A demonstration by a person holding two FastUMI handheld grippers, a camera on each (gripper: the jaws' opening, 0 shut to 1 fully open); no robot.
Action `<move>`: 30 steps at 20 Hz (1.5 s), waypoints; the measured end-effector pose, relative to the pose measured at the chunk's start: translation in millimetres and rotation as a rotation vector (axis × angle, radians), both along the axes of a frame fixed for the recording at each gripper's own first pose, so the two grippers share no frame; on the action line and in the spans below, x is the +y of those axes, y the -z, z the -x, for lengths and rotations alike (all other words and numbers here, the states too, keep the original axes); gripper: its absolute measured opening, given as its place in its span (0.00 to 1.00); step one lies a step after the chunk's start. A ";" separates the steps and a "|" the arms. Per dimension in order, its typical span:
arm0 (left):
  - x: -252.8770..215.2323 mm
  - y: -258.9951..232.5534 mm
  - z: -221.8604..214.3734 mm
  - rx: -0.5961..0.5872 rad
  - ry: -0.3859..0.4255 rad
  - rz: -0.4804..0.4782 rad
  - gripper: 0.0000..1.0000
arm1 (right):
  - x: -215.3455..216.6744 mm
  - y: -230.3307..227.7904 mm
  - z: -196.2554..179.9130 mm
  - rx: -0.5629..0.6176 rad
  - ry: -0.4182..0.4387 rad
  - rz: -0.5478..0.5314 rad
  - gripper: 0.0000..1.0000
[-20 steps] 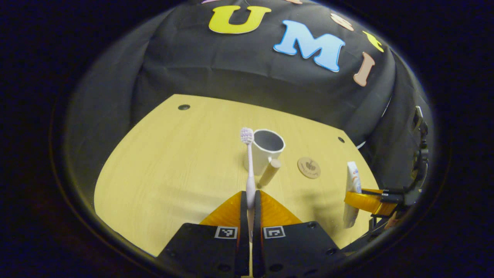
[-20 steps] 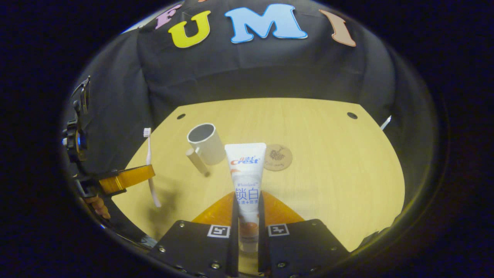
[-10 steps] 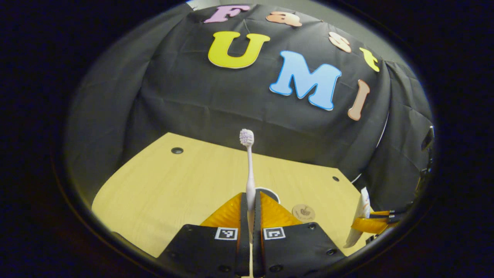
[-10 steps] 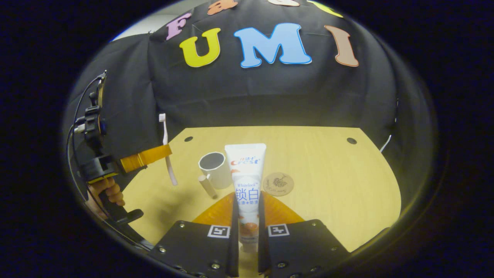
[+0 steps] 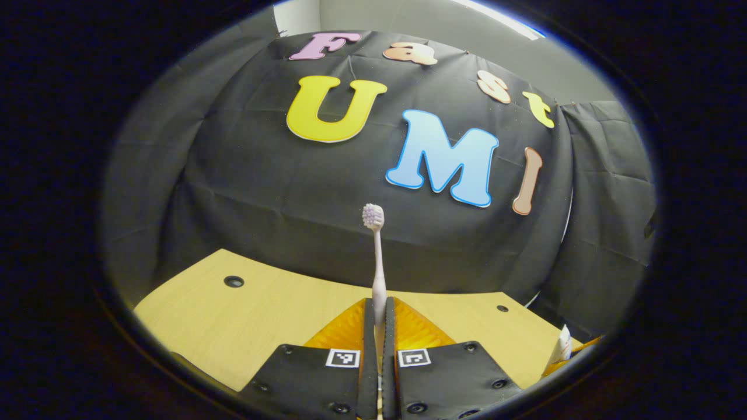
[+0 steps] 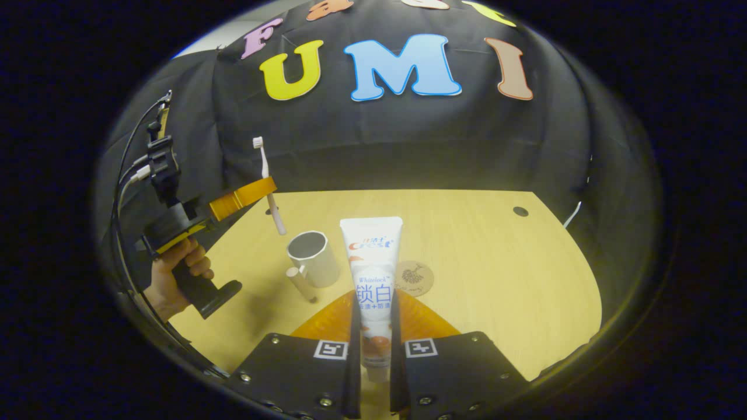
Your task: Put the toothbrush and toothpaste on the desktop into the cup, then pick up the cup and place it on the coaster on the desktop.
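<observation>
The left gripper (image 6: 262, 189) pinched the light, stiff toothbrush (image 5: 376, 262) mid-handle above the cup (image 6: 313, 258), while the right gripper (image 6: 373, 326) squeezed the soft toothpaste tube (image 6: 372, 274) low.

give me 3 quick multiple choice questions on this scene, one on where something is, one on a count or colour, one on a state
1. Where is the coaster relative to the cup in the right gripper view?
A. to its right on the desk
B. under it
C. inside it

2. How many things are inside the cup?
A. two
B. one
C. none

3. What state is the toothpaste in?
A. lying flat on the desk
B. clamped upright in the right gripper
C. standing in the cup

Answers:
1 A: the coaster lies bare on the desk, apart from the cup.
2 C: the cup's mouth shows an empty interior; the toothbrush is held above it by the left gripper.
3 B: both fingers press on the tube's lower part.
</observation>
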State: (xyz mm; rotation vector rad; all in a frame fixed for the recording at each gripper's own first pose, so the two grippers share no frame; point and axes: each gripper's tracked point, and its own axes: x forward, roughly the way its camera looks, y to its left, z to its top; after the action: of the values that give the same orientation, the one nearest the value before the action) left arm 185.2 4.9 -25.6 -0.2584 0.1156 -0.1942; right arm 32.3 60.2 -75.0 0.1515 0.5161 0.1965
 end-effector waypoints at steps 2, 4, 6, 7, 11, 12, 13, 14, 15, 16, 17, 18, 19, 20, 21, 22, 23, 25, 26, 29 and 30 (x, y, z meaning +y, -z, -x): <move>-7.5 21.3 -14.8 0.045 0.020 0.010 0.10 | -1.1 3.1 -2.8 0.012 0.012 0.000 0.21; -13.8 46.7 -22.2 0.090 0.032 0.010 0.10 | -1.0 3.8 -3.8 0.021 0.021 0.002 0.21; -15.6 64.6 -20.4 0.122 0.037 -0.006 0.10 | -1.3 3.4 -5.0 0.022 0.026 0.000 0.21; -16.4 69.7 -19.1 0.133 0.037 -0.014 0.15 | -0.6 3.5 -6.2 0.024 0.026 -0.004 0.21; -21.0 85.5 -14.9 0.175 0.047 -0.054 0.17 | 5.2 -2.1 -15.4 0.009 0.010 -0.015 0.21; -21.9 89.9 -13.0 0.189 0.048 -0.060 0.14 | 8.1 -4.6 -19.1 -0.001 0.001 -0.010 0.21; -23.4 93.8 -10.1 0.204 0.051 -0.059 0.19 | 10.4 -8.2 -22.9 -0.012 -0.009 -0.004 0.21; -23.2 97.2 -7.5 0.218 0.054 -0.054 0.19 | 12.9 -11.0 -25.6 -0.023 -0.022 0.004 0.21; -22.0 99.3 -3.1 0.229 0.053 -0.047 0.20 | 15.2 -15.9 -30.1 -0.034 -0.033 0.010 0.21; -22.4 99.5 -1.1 0.236 0.059 -0.037 0.21 | 19.7 -18.3 -35.1 -0.046 -0.045 0.013 0.21; -20.8 100.8 1.5 0.247 0.054 -0.037 0.30 | 23.9 -20.7 -40.5 -0.055 -0.057 0.012 0.21; -19.1 101.6 3.8 0.257 0.053 -0.037 0.38 | 28.7 -23.6 -44.2 -0.065 -0.068 0.008 0.21; -17.1 102.0 7.1 0.265 0.048 -0.033 0.46 | 32.8 -26.9 -49.3 -0.076 -0.079 0.002 0.21; -17.0 101.5 11.4 0.269 0.056 -0.023 0.58 | 36.6 -29.2 -54.4 -0.088 -0.092 -0.002 0.21; -16.1 99.5 14.7 0.272 0.055 -0.018 0.70 | 40.1 -32.1 -61.4 -0.105 -0.101 -0.003 0.21; -13.3 98.8 18.2 0.278 0.048 -0.019 0.80 | 44.7 -35.6 -66.9 -0.122 -0.108 -0.005 0.21; -10.7 97.0 22.6 0.280 0.044 -0.015 0.81 | 48.5 -38.1 -73.4 -0.134 -0.114 -0.005 0.21; -3.8 91.7 32.5 0.285 0.033 -0.012 0.80 | 59.8 -45.5 -82.9 -0.164 -0.126 -0.022 0.20; 0.5 90.6 38.3 0.290 0.026 -0.015 0.80 | 67.6 -47.7 -89.4 -0.174 -0.136 -0.037 0.20; 10.1 85.0 57.3 0.311 0.017 -0.006 0.83 | 84.0 -58.9 -110.9 -0.214 -0.154 -0.080 0.20; 13.8 85.3 63.1 0.321 0.011 -0.003 0.83 | 91.4 -62.9 -118.6 -0.228 -0.160 -0.099 0.20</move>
State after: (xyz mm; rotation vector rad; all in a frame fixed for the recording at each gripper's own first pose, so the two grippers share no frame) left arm 122.0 18.8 -110.9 -0.2851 0.4356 -0.1625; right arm 150.9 151.6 -12.1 0.1824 0.2907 0.3910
